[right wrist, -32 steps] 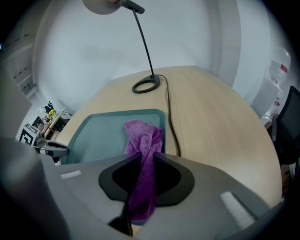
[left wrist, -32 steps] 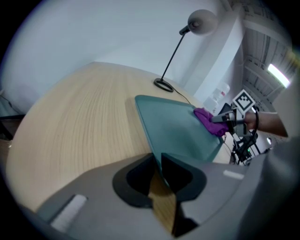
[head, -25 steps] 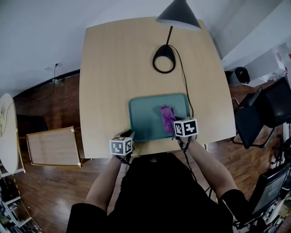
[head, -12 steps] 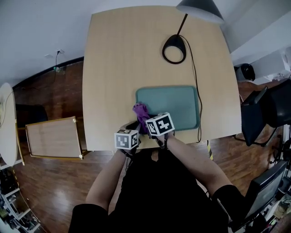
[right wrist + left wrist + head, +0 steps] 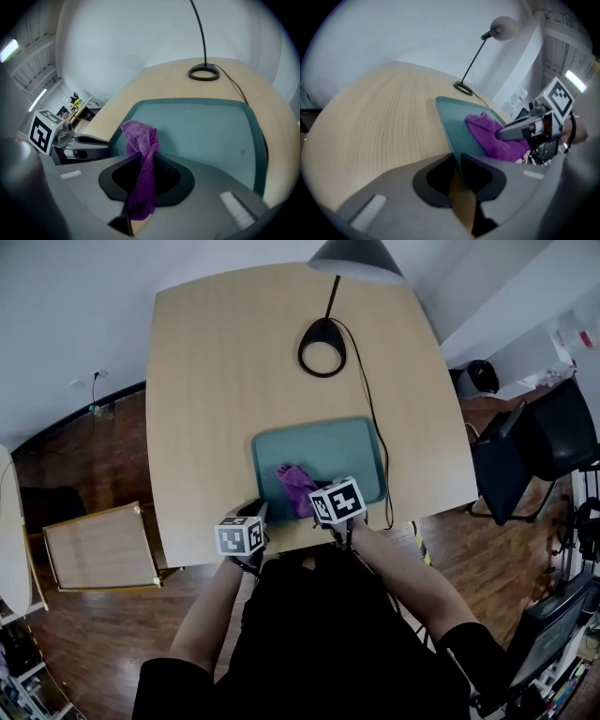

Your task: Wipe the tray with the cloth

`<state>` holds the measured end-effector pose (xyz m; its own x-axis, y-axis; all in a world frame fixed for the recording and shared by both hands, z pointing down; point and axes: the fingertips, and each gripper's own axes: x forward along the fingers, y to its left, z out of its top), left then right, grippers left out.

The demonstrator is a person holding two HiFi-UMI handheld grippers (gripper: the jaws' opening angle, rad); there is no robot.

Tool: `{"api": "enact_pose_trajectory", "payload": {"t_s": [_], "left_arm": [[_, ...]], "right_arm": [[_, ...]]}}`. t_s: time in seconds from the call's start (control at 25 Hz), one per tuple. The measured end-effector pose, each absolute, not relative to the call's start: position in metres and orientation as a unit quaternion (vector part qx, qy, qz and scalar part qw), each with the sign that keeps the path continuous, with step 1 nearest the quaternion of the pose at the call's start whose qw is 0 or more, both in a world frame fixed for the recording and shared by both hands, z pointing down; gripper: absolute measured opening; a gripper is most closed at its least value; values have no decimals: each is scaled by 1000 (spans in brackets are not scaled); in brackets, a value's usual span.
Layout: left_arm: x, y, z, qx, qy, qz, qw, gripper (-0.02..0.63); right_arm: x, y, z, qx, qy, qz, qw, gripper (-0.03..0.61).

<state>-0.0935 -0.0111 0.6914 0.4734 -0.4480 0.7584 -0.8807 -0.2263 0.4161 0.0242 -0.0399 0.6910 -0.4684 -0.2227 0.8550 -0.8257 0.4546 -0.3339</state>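
Pale wooden surface [image 5: 216, 381] carries a teal rectangular tray [image 5: 342, 442] near its front edge, with a black desk lamp [image 5: 322, 346] standing beyond it. On the tray's near left rim the left gripper [image 5: 457, 161] has its jaws clenched. Beside it, the right gripper [image 5: 143, 161] jaws grasp a crumpled purple cloth [image 5: 139, 136], which lies on the tray's near left part.
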Motion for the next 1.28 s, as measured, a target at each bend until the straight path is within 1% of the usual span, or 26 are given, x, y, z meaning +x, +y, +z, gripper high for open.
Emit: {"api": "enact_pose_trajectory", "payload": {"t_s": [0.2, 0.4, 0.52, 0.68, 0.8, 1.04, 1.28], "left_arm": [[-92, -11, 692, 740, -450, 251, 433, 75], [-90, -11, 691, 739, -452, 253, 430, 75], [-86, -10, 691, 741, -452, 256, 426, 81], [-85, -12, 691, 739, -453, 254, 430, 76], [-85, -11, 692, 741, -450, 247, 433, 75], [-87, -10, 689, 741, -452, 243, 433, 75], [-88, -13, 690, 736, -457, 235, 442, 70]], "right_arm": [[120, -49, 694, 398, -735, 383, 392, 71], [226, -61, 695, 451, -702, 341, 433, 71], [240, -62, 694, 442, -705, 355, 427, 72], [206, -47, 693, 409, -722, 355, 431, 71], [150, -29, 691, 374, -743, 370, 415, 71], [35, -1, 690, 287, -770, 387, 419, 69], [-46, 12, 692, 245, -770, 427, 406, 69]]}}
